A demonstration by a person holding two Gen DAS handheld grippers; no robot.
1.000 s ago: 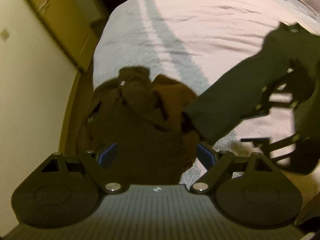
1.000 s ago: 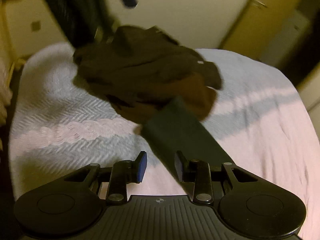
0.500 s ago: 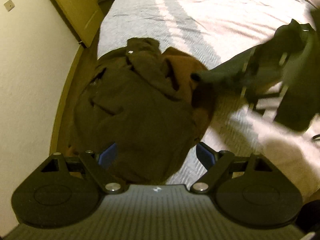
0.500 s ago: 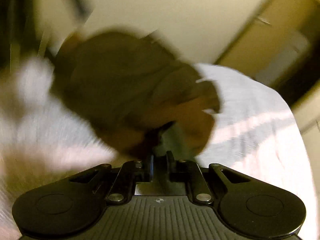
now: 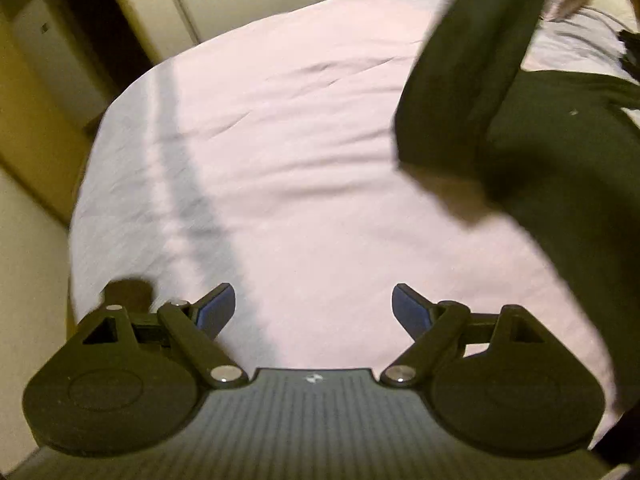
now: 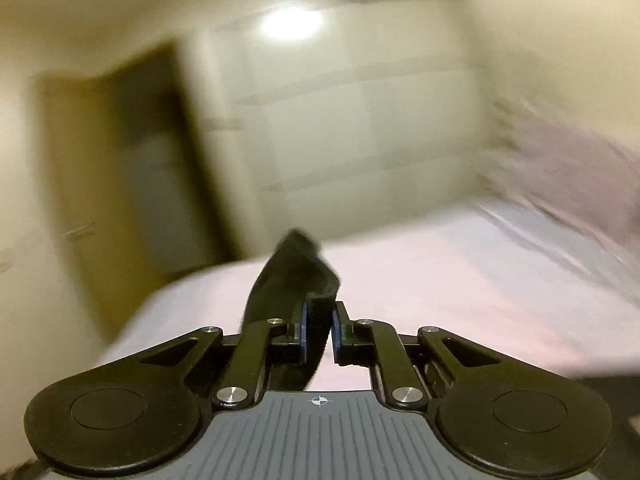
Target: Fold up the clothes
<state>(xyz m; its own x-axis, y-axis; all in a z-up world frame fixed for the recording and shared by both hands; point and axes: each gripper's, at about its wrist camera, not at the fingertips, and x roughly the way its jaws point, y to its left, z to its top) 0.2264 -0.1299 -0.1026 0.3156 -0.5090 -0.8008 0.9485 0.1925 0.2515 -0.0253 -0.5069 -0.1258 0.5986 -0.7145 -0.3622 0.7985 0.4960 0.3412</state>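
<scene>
A dark green garment (image 5: 532, 152) hangs lifted over the right side of the bed (image 5: 280, 152) in the left wrist view. My right gripper (image 6: 319, 334) is shut on an edge of that same dark garment (image 6: 296, 276), which sticks up between its blue pads. My left gripper (image 5: 313, 308) stands open over the pale pink bedspread with nothing between its fingers. The brown pile of clothes shows only as a small scrap (image 5: 128, 292) by the left finger.
A grey stripe (image 5: 180, 184) runs along the bedspread near the bed's left edge. A wooden door (image 6: 120, 184) and cream walls stand beyond the bed. A ceiling light (image 6: 290, 24) glows above. The right wrist view is motion-blurred.
My right gripper closed on the dark green garment and lifted it off the bed, now facing the wall. My left gripper swung away from the brown pile toward the bare bedspread.
</scene>
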